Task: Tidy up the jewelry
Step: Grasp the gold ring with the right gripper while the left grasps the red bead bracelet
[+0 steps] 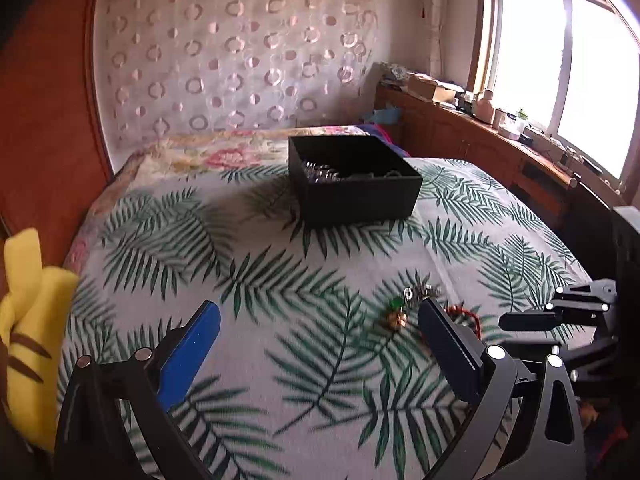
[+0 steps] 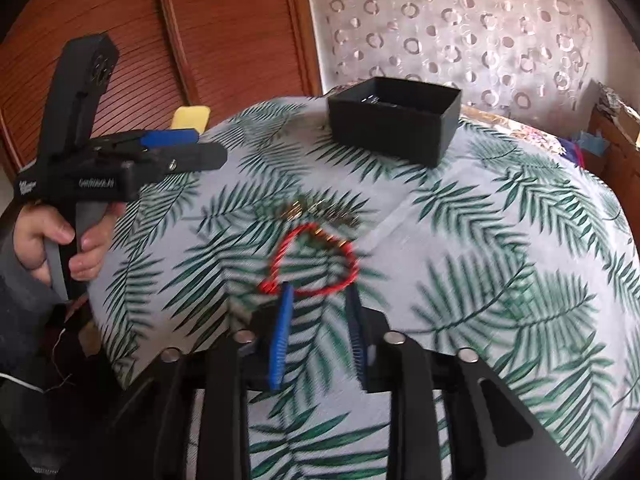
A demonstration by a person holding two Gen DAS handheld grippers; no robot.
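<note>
A black open box (image 1: pixel 352 184) with shiny jewelry inside sits on the leaf-print cloth; it also shows in the right wrist view (image 2: pixel 394 116). A red cord bracelet (image 2: pixel 316 260) lies on the cloth just beyond my right gripper (image 2: pixel 318 292), whose blue fingers stand partly open and empty, tips at the bracelet's near edge. Gold pieces (image 2: pixel 320 210) lie beyond it. In the left wrist view a green-and-gold charm (image 1: pixel 395 314), a silver piece (image 1: pixel 420 292) and the red bracelet (image 1: pixel 466 316) lie by the right finger. My left gripper (image 1: pixel 318 320) is wide open and empty.
A yellow plush (image 1: pixel 28 320) lies at the cloth's left edge. A wooden wardrobe (image 2: pixel 120 20) stands at left. A wooden shelf with clutter (image 1: pixel 480 116) runs under the window at right. A floral bedspread (image 1: pixel 208 152) lies behind the box.
</note>
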